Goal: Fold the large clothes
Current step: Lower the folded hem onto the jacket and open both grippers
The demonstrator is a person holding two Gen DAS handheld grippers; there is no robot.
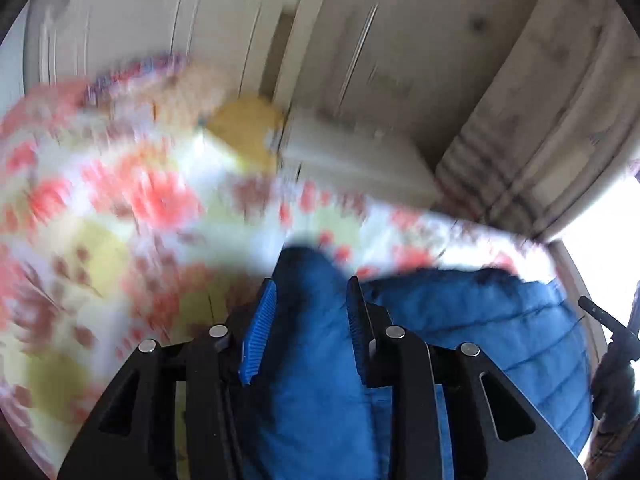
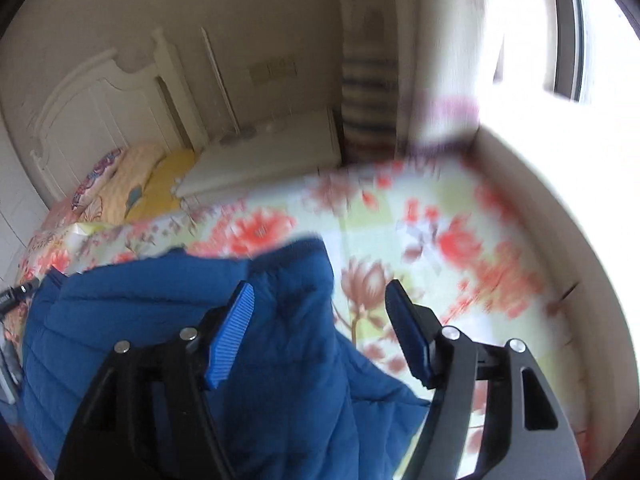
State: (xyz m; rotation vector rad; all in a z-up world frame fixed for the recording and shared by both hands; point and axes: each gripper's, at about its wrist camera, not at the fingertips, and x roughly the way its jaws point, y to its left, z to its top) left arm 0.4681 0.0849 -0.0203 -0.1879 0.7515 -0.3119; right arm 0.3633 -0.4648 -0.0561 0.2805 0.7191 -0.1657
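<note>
left gripper (image 1: 312, 292): narrow, blue quilted puffer jacket (image 1: 472, 320) between fingers, grip unclear | right gripper (image 2: 320, 300): wide, jacket fold between fingers, unpressed | beyond fingertips: floral bedsheet (image 2: 420, 240)

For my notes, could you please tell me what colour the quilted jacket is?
Blue; the quilted jacket shows best in the right wrist view.

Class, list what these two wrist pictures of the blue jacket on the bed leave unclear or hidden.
- Left wrist view: bedsheet pattern smeared by motion blur.
- Left wrist view: whether the left claw pinches the jacket; the fabric hides any contact.
- Right wrist view: jacket's lower part cut off by the right claw body.
- Right wrist view: window washed out by glare.
</note>
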